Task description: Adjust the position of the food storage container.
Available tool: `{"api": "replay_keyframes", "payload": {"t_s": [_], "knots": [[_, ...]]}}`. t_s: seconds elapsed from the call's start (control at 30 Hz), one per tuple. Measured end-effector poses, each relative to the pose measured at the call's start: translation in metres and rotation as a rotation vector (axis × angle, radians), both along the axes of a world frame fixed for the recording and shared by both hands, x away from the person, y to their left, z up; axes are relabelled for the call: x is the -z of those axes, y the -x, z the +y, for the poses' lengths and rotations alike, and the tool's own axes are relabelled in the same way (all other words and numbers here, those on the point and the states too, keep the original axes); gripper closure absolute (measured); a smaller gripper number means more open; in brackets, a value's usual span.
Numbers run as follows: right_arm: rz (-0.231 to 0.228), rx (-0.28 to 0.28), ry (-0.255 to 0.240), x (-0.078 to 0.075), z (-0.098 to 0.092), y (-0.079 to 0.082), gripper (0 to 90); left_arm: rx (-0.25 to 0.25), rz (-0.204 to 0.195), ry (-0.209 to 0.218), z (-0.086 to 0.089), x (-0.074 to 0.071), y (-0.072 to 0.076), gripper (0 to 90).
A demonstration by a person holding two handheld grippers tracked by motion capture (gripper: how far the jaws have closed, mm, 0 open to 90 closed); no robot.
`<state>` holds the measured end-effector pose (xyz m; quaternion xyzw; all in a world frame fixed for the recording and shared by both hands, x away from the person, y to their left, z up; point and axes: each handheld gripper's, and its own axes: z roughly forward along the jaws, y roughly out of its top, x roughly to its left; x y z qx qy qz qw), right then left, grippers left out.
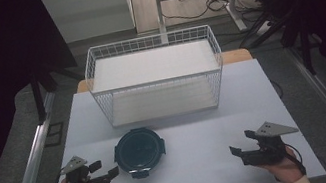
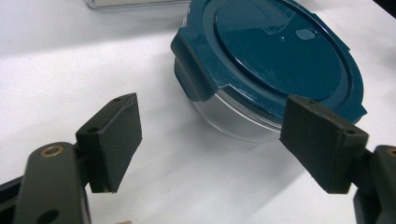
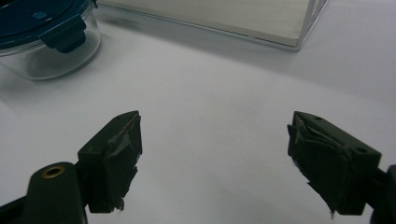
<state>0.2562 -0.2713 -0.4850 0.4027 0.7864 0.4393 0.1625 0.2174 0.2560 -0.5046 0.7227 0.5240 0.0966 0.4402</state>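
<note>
My left gripper (image 1: pixel 104 172), lower left, jaws spread, empty, just beside the lidded container (image 1: pixel 139 151) at lower centre. Right gripper (image 1: pixel 242 145) likewise released. Risk: glass wall slipping between pads if clamped off-centre.

Left black two-jaw gripper (image 1: pixel 105 171): hand-held at lower left, jaws spread apart. Right black two-jaw gripper (image 1: pixel 242 142): hand-held at lower right, jaws likewise spread, empty.
</note>
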Motion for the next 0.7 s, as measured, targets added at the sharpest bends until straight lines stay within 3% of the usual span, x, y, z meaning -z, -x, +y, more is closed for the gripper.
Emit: {"api": "replay_keyframes", "payload": {"t_s": [0.47,0.7], "knots": [[0.010,0.027,-0.020,-0.002,-0.005,0.000,21.9,0.016,-0.009,0.001,-0.001,-0.003,0.001,20.8],[0.017,0.027,-0.031,-0.003,-0.008,0.000,22.2,-0.015,-0.008,0.008,0.003,-0.013,-0.005,21.5]]}}
